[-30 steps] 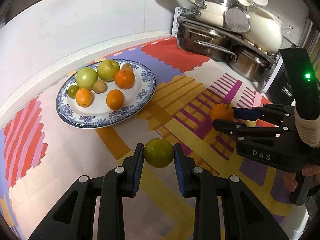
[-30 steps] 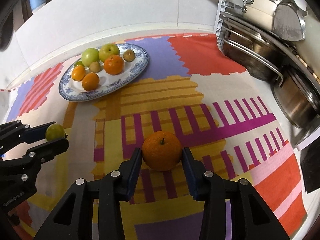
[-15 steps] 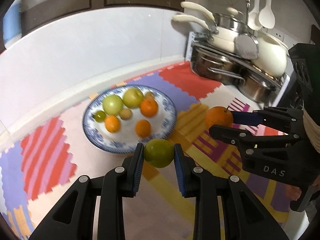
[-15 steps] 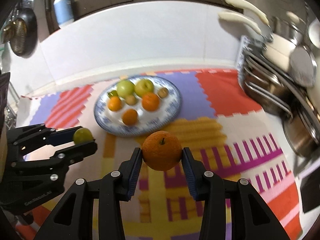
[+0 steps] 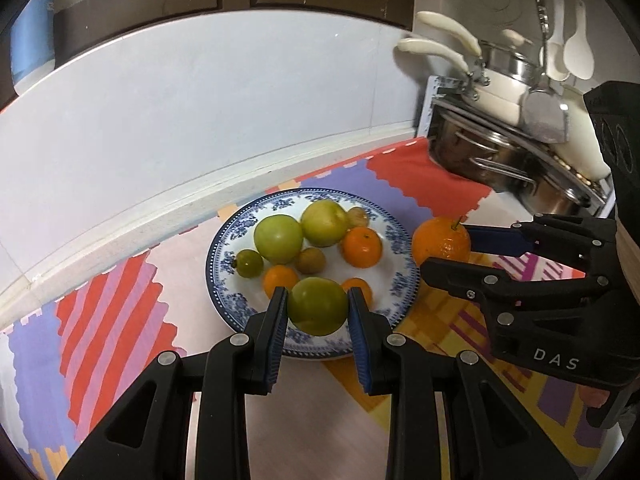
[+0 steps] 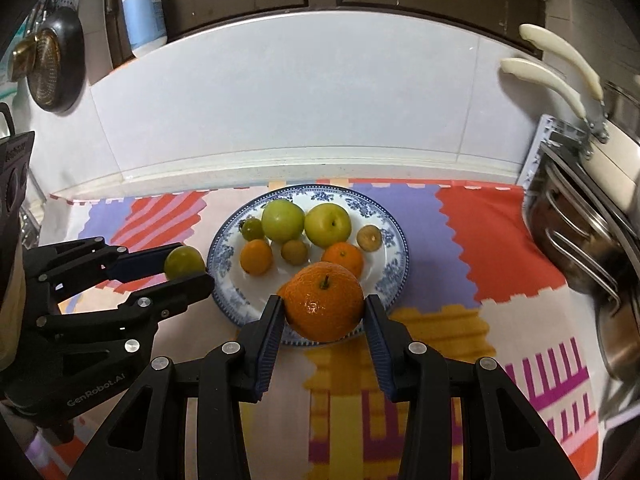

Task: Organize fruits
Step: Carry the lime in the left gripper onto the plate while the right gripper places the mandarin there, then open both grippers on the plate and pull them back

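Observation:
My left gripper (image 5: 318,312) is shut on a green fruit (image 5: 318,311) and holds it above the near rim of the blue-patterned plate (image 5: 394,232). My right gripper (image 6: 324,307) is shut on a large orange (image 6: 325,307), held in the air over the plate's (image 6: 384,280) near edge. The plate holds two green apples, several small oranges and small brownish and green fruits. In the left wrist view the right gripper (image 5: 444,254) with the orange (image 5: 441,240) is by the plate's right rim. In the right wrist view the left gripper (image 6: 188,266) with the green fruit (image 6: 185,261) is by the left rim.
A colourful patterned mat (image 6: 480,240) covers the counter. A rack of steel pots and pans (image 5: 500,152) stands at the right, with cream-handled pans (image 6: 560,68) above. A white wall runs behind the plate. A soap bottle (image 6: 144,12) sits on a ledge at upper left.
Both grippers lifted their fruits off the mat and moved forward toward the plate; the plate is now much closer, under both held fruits.

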Motion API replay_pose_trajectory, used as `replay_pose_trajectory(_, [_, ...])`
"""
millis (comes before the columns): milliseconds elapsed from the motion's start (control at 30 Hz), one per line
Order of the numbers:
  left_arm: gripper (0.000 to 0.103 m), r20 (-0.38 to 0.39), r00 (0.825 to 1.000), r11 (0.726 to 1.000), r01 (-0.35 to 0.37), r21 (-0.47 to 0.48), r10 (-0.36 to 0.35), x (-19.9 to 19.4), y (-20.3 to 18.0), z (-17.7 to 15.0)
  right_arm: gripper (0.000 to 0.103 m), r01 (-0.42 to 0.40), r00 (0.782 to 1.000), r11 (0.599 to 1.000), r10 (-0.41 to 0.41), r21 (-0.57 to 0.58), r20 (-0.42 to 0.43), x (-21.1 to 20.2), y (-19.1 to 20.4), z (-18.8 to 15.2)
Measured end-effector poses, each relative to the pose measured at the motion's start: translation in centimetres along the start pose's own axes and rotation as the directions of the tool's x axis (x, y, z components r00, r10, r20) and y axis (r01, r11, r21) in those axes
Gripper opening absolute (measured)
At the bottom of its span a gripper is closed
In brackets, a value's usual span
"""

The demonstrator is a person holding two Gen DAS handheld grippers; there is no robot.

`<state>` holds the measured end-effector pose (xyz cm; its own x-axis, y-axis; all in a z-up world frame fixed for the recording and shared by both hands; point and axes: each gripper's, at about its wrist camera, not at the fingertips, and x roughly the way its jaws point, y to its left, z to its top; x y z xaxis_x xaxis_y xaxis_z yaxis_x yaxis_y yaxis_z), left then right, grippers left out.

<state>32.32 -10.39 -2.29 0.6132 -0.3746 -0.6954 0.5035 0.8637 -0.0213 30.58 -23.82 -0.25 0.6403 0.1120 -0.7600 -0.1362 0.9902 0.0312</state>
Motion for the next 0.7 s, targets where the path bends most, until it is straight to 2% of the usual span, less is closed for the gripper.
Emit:
replay_pose_trajectory(367, [0.030,-0.066,0.998,1.000,0.010,-0.002,-0.010,3.8,0.2,-0.1,0.042,-0.035,0.997,0.999,0.037,0.040,-0.060,4.1,-1.6,0.6])
replay_pose_trajectory(700, [0.031,-0.111,0.994,1.000,0.007,-0.009,-0.008,5.6,0.2,-0.3,0.042,-0.071,0.992,0.995,0.078,0.075,-0.100,6.3,-2.5,0.5])
